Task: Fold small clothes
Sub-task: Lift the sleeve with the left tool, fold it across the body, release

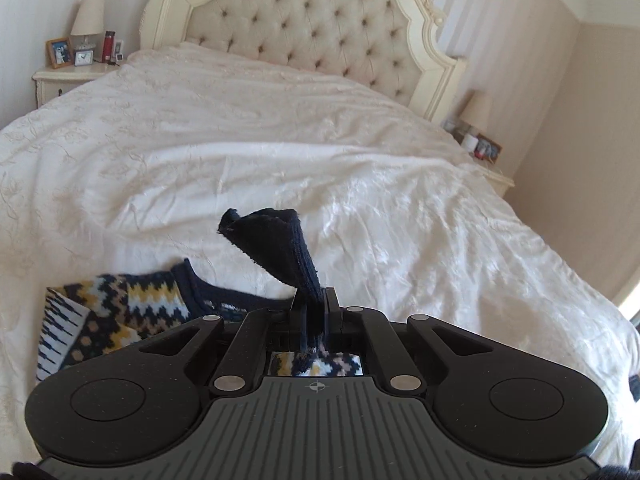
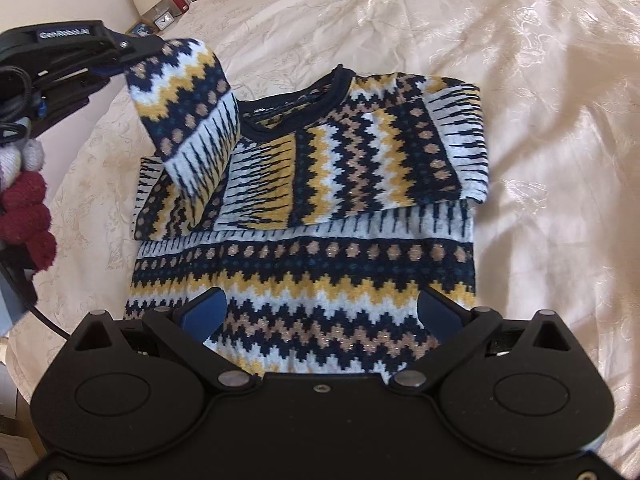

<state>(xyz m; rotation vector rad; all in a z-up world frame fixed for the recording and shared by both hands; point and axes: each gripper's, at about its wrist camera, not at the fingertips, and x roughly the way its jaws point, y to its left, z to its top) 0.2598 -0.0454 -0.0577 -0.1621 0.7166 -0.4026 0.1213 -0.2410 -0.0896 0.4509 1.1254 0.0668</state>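
Note:
A small knitted sweater [image 2: 320,264] with navy, yellow, white and tan zigzags lies flat on the bed, neck away from the right wrist camera. Its right sleeve [image 2: 448,136] is folded across the chest. My left gripper [image 1: 314,312] is shut on the navy cuff [image 1: 280,244] of the left sleeve [image 2: 188,108], which hangs lifted above the sweater's left shoulder. In the right wrist view that left gripper [image 2: 120,54] enters from the upper left. My right gripper [image 2: 322,312] hovers open over the sweater's hem, with blue pads [image 2: 206,312] spread wide and nothing between them.
The cream bedspread [image 1: 280,140] is wrinkled around the sweater. A tufted headboard [image 1: 304,16] stands at the far end, with a nightstand [image 1: 68,76] and lamp on each side. A person's hand in a red and white knitted glove [image 2: 24,200] holds the left gripper.

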